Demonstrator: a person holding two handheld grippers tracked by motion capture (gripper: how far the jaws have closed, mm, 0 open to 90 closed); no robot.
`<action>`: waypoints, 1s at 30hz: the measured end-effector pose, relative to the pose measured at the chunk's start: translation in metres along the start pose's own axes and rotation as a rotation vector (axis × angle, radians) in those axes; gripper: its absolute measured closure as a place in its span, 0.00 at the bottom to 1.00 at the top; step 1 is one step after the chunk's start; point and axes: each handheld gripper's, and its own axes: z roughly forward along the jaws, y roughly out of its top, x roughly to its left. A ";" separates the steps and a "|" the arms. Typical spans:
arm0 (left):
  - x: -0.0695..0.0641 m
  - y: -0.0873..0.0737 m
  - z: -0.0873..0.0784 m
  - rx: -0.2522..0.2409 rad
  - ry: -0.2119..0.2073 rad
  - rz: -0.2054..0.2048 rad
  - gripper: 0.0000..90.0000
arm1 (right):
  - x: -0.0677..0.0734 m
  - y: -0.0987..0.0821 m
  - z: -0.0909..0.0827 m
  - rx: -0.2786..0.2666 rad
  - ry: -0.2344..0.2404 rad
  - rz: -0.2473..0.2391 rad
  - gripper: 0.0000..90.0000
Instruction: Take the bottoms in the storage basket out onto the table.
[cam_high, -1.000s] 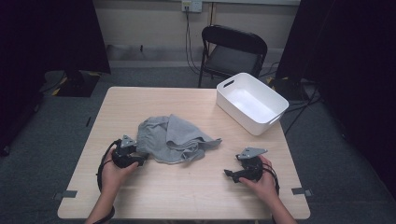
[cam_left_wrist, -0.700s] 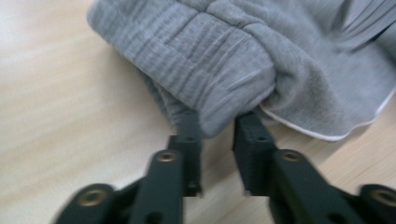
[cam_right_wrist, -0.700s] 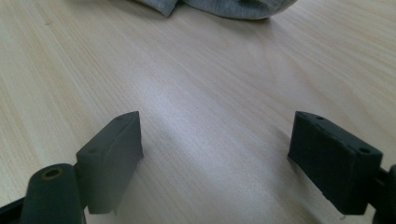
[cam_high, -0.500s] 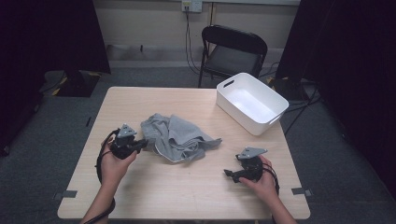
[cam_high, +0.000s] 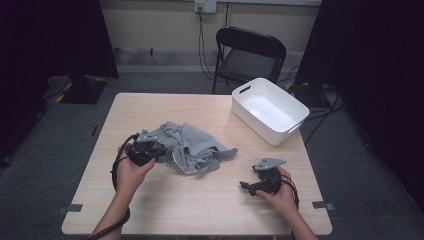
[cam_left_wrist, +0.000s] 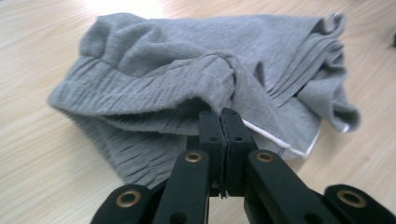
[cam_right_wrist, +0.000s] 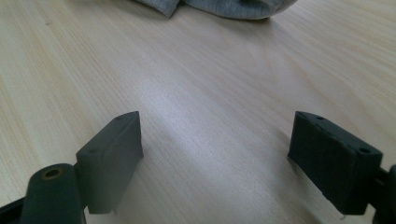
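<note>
A crumpled grey cloth (cam_high: 196, 145) lies in the middle of the wooden table (cam_high: 200, 205). My left gripper (cam_high: 161, 150) is at the cloth's left edge, held a little above the table. In the left gripper view its jaws (cam_left_wrist: 222, 115) are pressed together with a fold of the grey cloth (cam_left_wrist: 187, 70) pinched at their tips, and that fold is lifted. My right gripper (cam_high: 244, 185) rests near the table's front right, pointing left toward the cloth. Its jaws (cam_right_wrist: 215, 144) stand wide apart over bare wood, with the cloth's edge (cam_right_wrist: 224, 7) farther ahead.
A white plastic bin (cam_high: 300, 107) stands at the table's back right corner, nothing in it. A black folding chair (cam_high: 250, 55) is behind the table. Bare tabletop lies between the two hands.
The left gripper has risen, moved right to the cloth's left edge and closed on it, lifting that edge. The right hand has kept still.
</note>
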 end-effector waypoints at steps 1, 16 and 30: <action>0.000 0.000 0.000 0.000 0.000 0.000 0.99 | 0.000 0.000 0.000 0.000 0.000 0.000 0.19; -0.016 0.016 0.019 0.009 -0.044 0.048 0.99 | 0.013 0.031 0.013 0.007 0.063 -0.030 0.27; -0.024 0.016 0.031 0.038 -0.084 0.054 0.99 | 0.027 0.094 0.045 0.006 0.099 -0.078 0.34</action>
